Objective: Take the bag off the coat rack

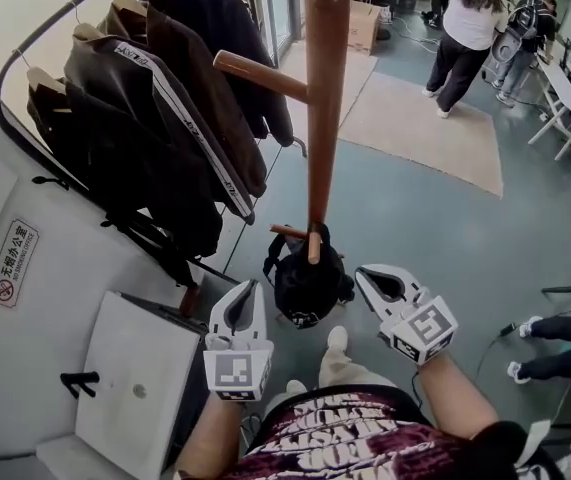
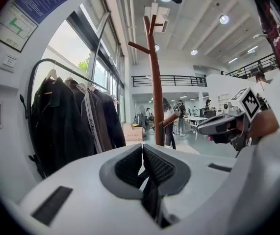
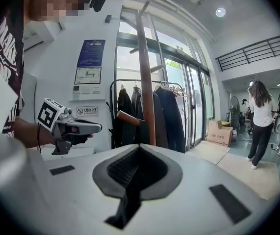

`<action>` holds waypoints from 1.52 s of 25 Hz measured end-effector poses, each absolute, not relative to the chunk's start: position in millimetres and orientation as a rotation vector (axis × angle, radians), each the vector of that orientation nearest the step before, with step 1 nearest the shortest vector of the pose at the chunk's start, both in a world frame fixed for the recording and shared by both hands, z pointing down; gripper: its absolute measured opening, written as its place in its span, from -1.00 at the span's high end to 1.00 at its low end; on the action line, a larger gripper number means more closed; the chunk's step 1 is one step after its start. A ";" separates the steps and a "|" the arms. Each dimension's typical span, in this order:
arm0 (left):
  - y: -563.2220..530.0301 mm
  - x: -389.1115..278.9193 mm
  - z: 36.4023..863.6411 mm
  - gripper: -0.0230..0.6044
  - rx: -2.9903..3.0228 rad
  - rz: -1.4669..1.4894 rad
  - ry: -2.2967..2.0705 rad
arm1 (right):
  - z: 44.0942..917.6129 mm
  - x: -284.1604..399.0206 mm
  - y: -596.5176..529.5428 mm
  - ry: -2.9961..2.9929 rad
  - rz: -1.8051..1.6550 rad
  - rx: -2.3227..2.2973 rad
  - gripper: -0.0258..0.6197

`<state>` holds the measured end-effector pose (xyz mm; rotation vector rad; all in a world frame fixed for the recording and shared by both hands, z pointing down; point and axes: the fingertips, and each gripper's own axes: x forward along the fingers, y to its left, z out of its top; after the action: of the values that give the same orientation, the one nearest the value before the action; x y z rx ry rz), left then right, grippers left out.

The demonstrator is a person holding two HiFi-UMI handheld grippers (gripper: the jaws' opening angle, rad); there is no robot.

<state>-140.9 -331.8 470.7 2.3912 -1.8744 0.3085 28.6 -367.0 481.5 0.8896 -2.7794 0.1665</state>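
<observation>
A black bag hangs from a low peg of the brown wooden coat rack, close to the floor. In the head view my left gripper is just left of the bag and my right gripper just right of it; both are shut, empty and not touching it. In the left gripper view the shut left gripper points at the rack's pole, with the right gripper off to the side. In the right gripper view the shut right gripper faces the pole, beside the left gripper. Both gripper views hide the bag.
A clothes rail with several dark jackets stands at the left by the wall. A white cabinet sits at the lower left. A beige rug, a cardboard box and a standing person lie beyond. Someone's legs show at the right.
</observation>
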 end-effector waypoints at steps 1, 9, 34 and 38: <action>-335.4 -138.9 473.4 0.90 2.388 0.313 -1.870 | 485.4 27.8 -369.0 -2.770 0.175 0.879 0.90; -359.0 -119.3 501.2 0.64 2.405 0.353 -1.738 | 504.1 22.7 -383.2 -2.750 0.215 0.843 0.74; -421.6 -63.8 535.9 0.45 2.476 0.350 -1.521 | 534.1 -16.1 -422.5 -2.770 0.315 0.727 0.51; -426.5 -57.6 539.9 0.45 2.493 0.354 -1.498 | 536.4 -21.7 -422.2 -2.775 0.333 0.707 0.53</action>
<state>-57.6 -426.5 539.9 2.4927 -1.4981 0.3545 -21.7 -422.2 536.4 0.7072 -2.7748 0.3334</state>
